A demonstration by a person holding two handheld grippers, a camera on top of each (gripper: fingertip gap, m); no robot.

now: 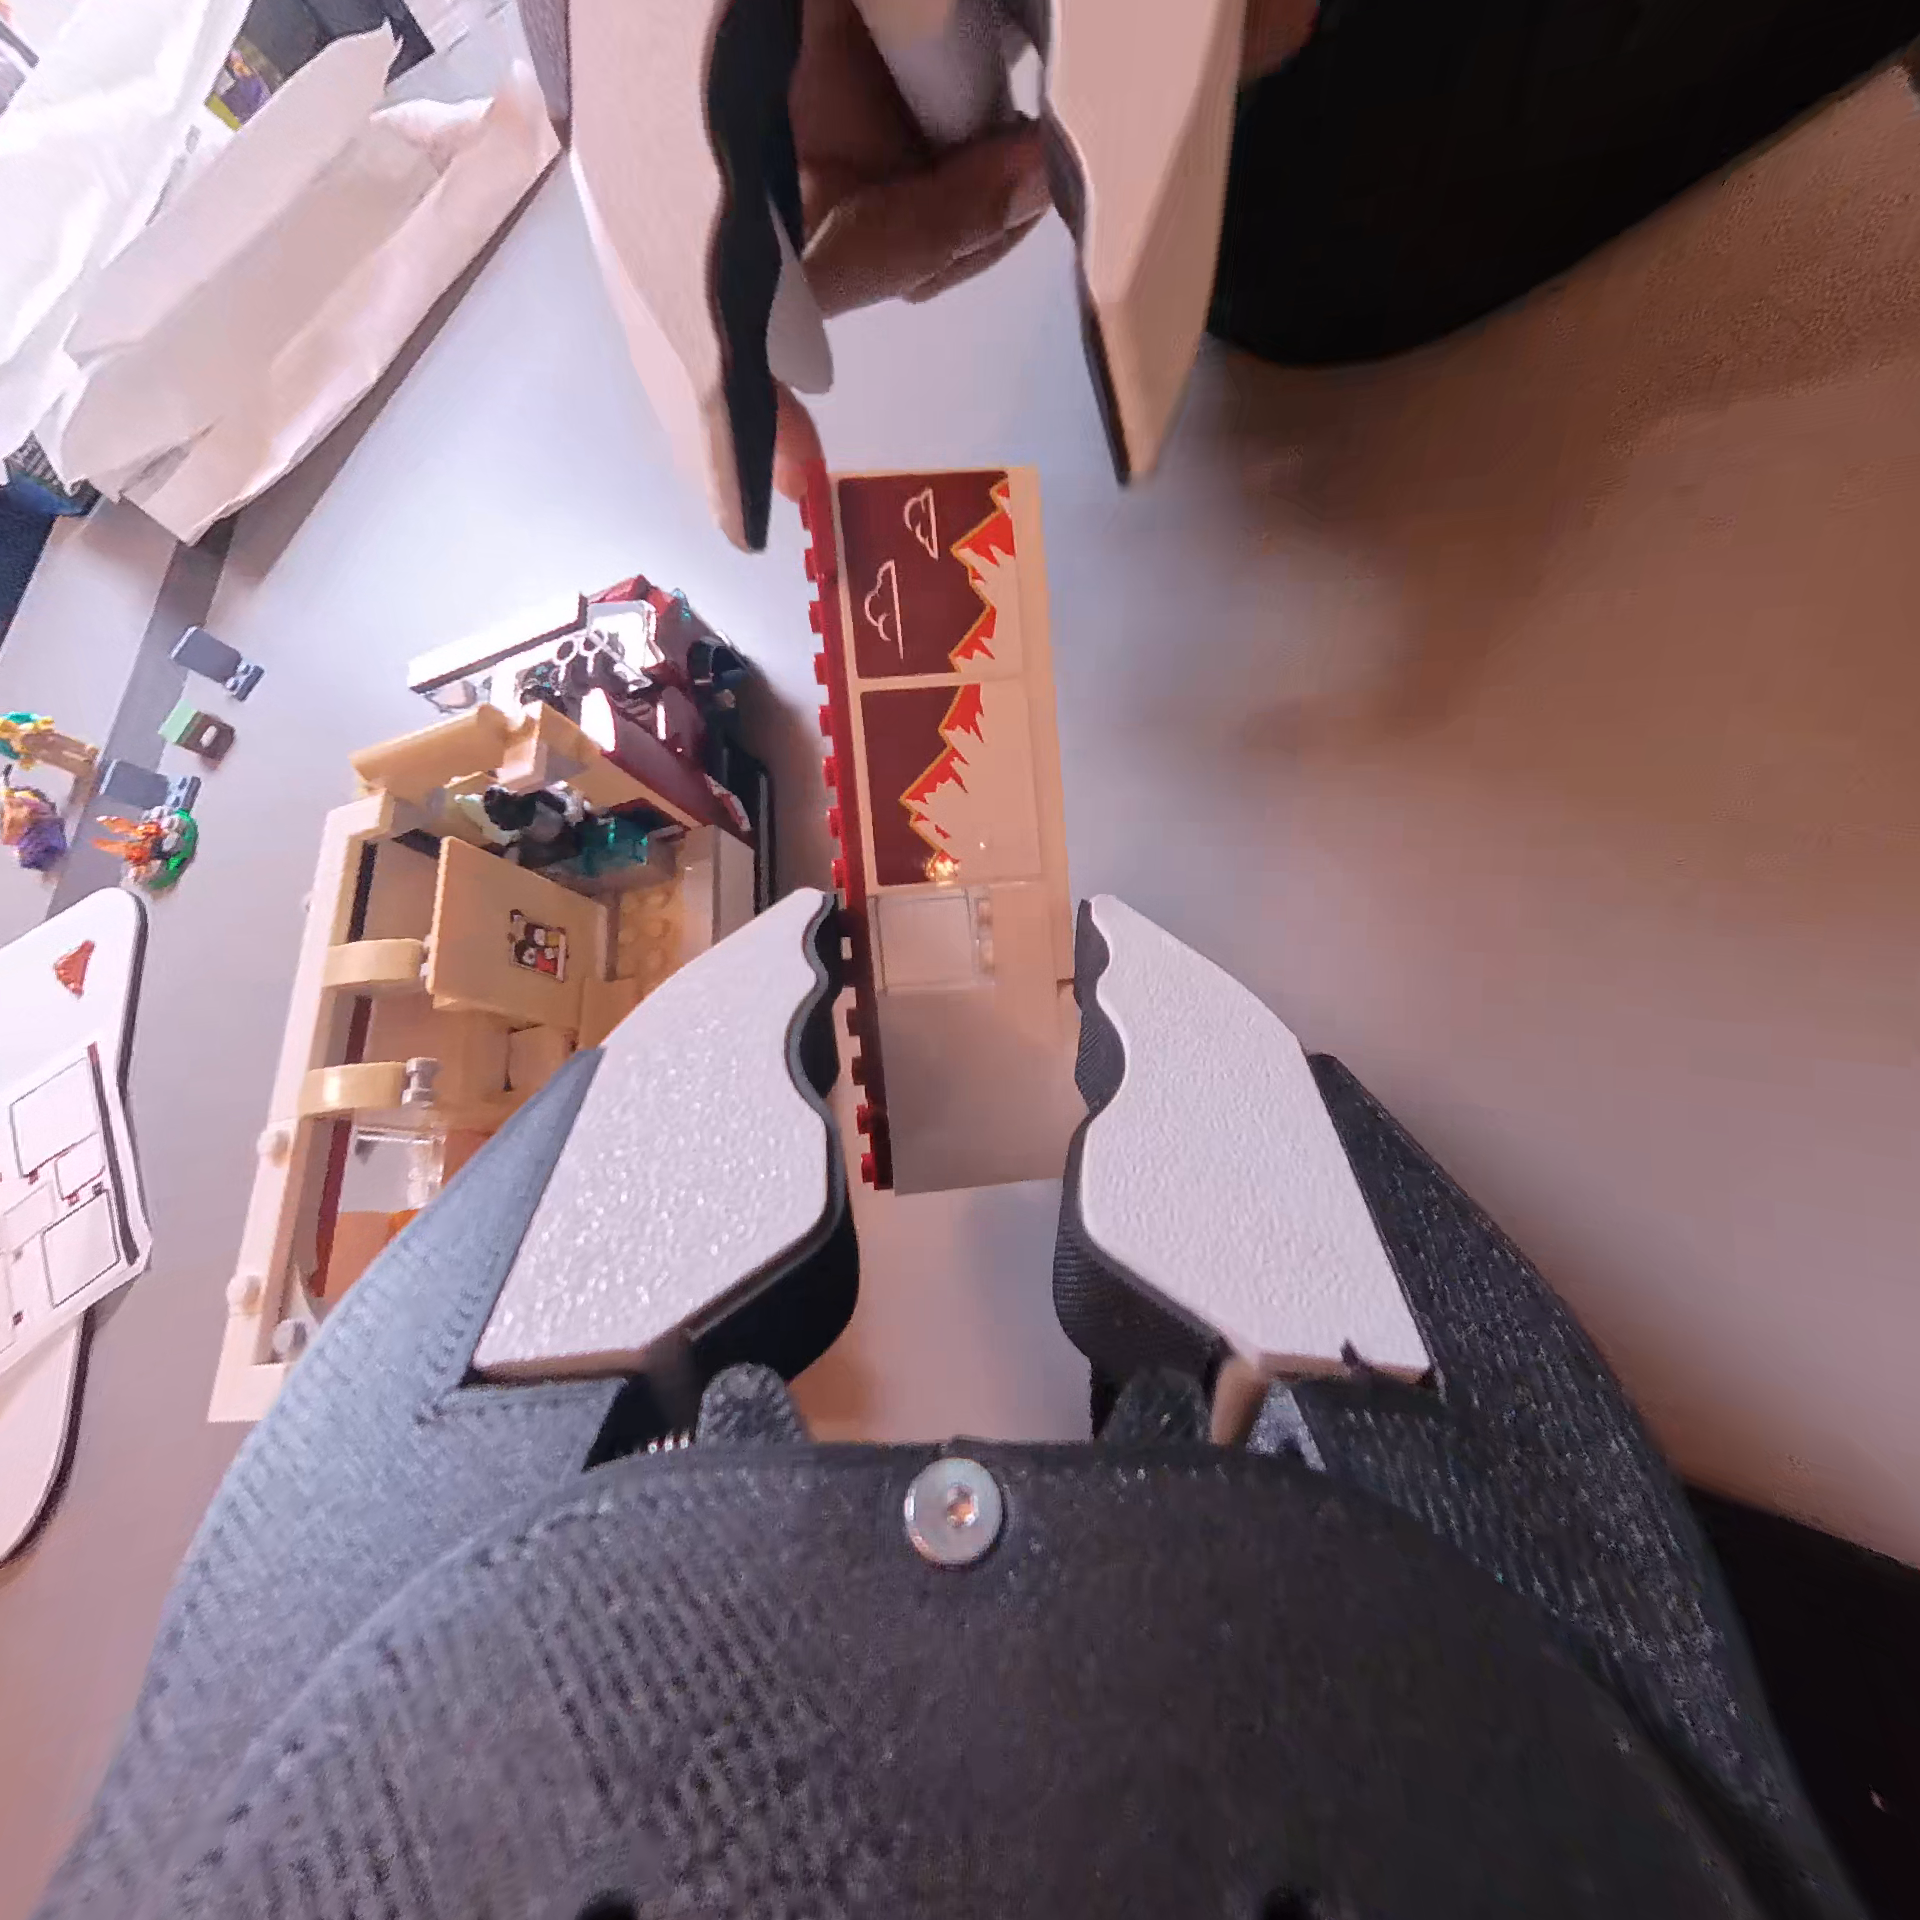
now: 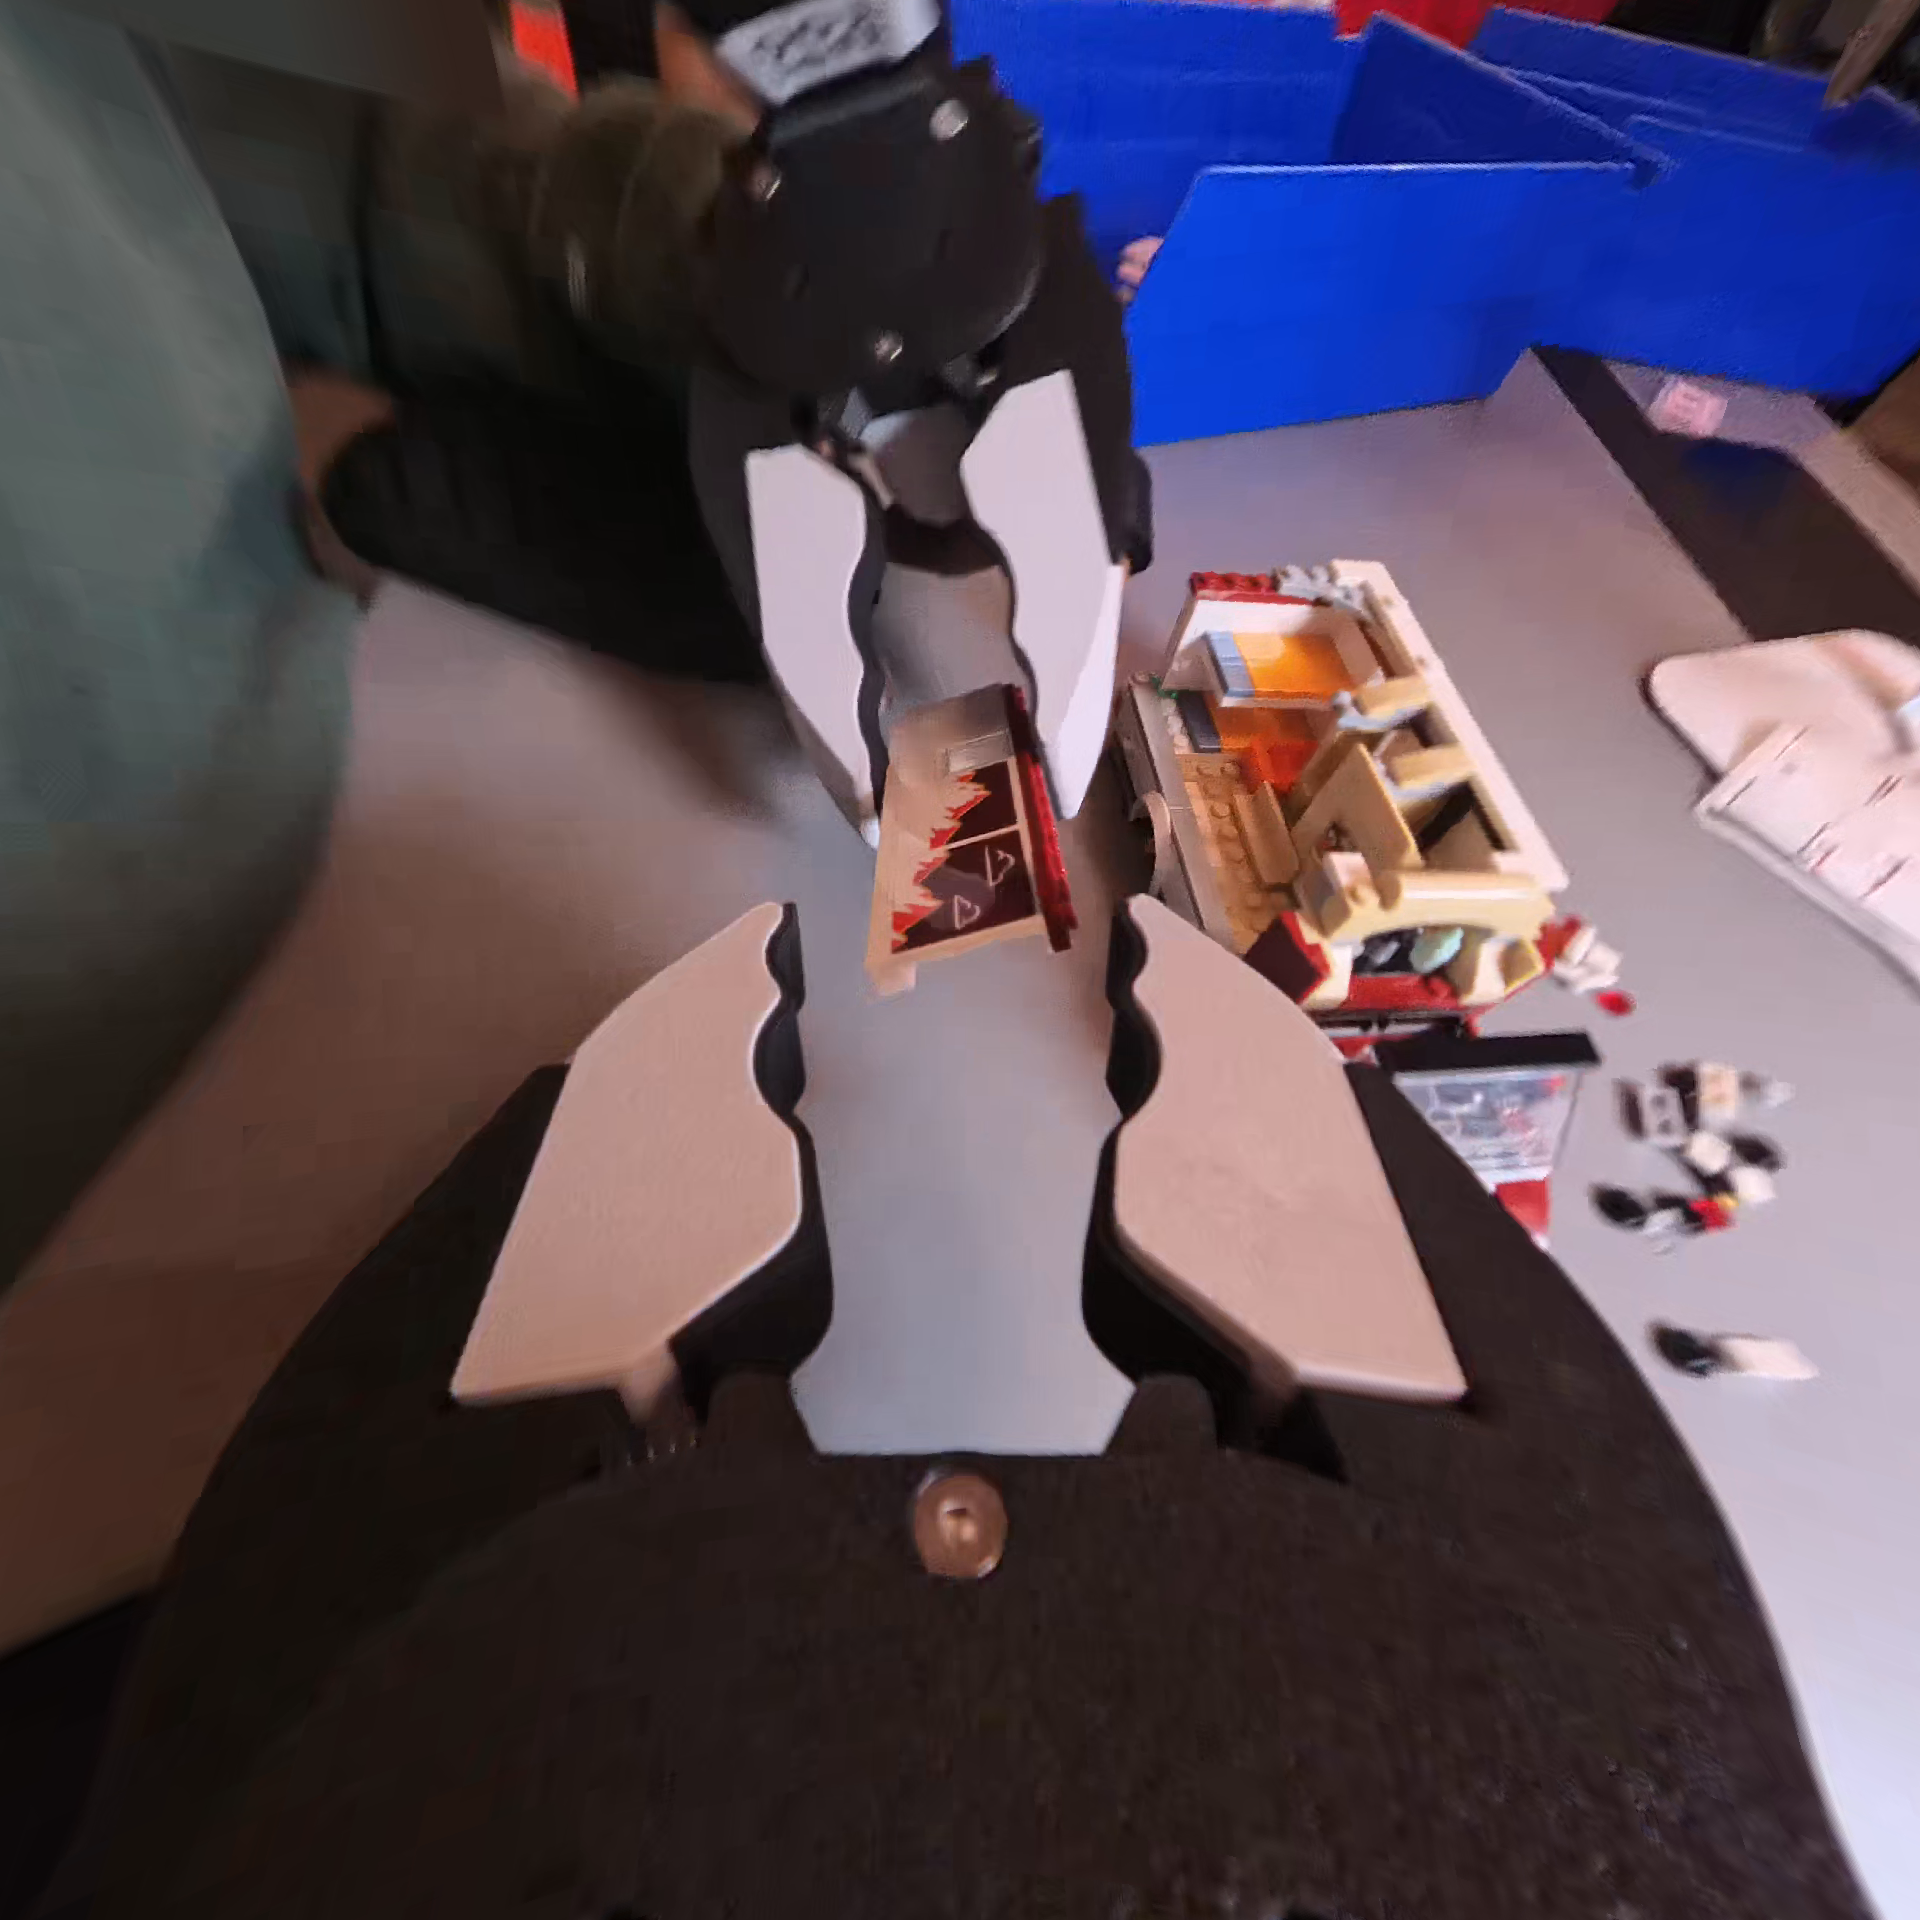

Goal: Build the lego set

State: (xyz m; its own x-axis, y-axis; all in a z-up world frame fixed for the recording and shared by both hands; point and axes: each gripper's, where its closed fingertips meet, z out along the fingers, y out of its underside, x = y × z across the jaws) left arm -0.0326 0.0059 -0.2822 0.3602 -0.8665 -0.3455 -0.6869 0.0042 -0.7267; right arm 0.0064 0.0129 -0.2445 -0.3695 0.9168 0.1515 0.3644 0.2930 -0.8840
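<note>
A brick-built panel (image 1: 945, 727), white with dark red printed tiles and a red studded edge, is held off the grey table (image 1: 520, 416). My left gripper (image 1: 951, 925) is shut across its width, one pad on the red edge and the other on the white edge. The right wrist view shows the same panel (image 2: 966, 883) tilted between the left gripper's fingers (image 2: 1081, 665). My right gripper (image 2: 951, 925) is open, its fingers standing either side of the panel's other end without touching it. It shows at the top of the left wrist view (image 1: 935, 509).
A tan, white and red brick building model (image 2: 1351, 810) lies just beside the panel. Loose small parts (image 2: 1704, 1153) lie beyond it. Blue bins (image 2: 1455, 260) stand at the back. White paper bags (image 1: 208, 260), minifigures (image 1: 135, 831) and a white printed sheet (image 1: 62, 1143) are at the left.
</note>
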